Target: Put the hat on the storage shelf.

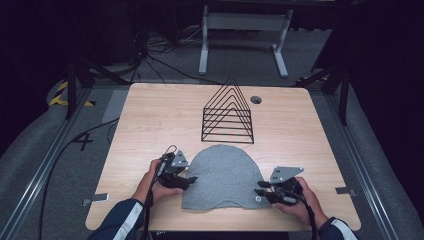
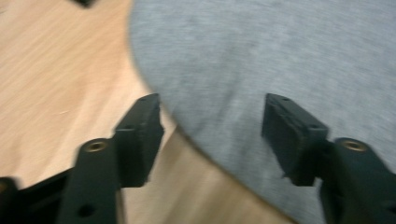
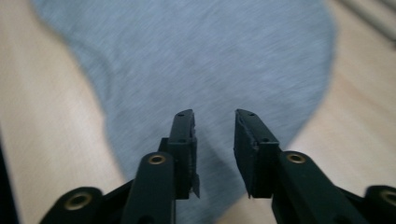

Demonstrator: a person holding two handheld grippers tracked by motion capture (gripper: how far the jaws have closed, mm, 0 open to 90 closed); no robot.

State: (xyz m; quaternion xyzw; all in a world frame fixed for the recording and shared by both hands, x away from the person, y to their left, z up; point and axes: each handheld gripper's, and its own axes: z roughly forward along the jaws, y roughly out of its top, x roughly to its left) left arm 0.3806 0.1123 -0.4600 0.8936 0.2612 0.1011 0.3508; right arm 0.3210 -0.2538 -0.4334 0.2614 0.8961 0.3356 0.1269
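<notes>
A grey knit cloth shaped like a beanie (image 1: pixel 220 175) lies flat near the table's front edge. My left gripper (image 1: pixel 190 178) sits at the cloth's left edge, a hand holding it. In the left gripper view it (image 2: pixel 212 105) is open wide, one jaw over bare wood and the other over the grey cloth (image 2: pixel 261 56). My right gripper (image 1: pixel 258 192) is at the cloth's lower right corner. In the right gripper view it (image 3: pixel 215 116) is open with a narrow gap, poised over the cloth (image 3: pixel 187 56) with nothing between the jaws.
A black wire rack (image 1: pixel 227 117) with triangular dividers stands just behind the cloth. The wooden table (image 1: pixel 150 120) has a round cable hole (image 1: pixel 256 99) at the back right. Tape marks (image 1: pixel 95 198) sit near the front corners. A white stand (image 1: pixel 245 30) is on the floor beyond.
</notes>
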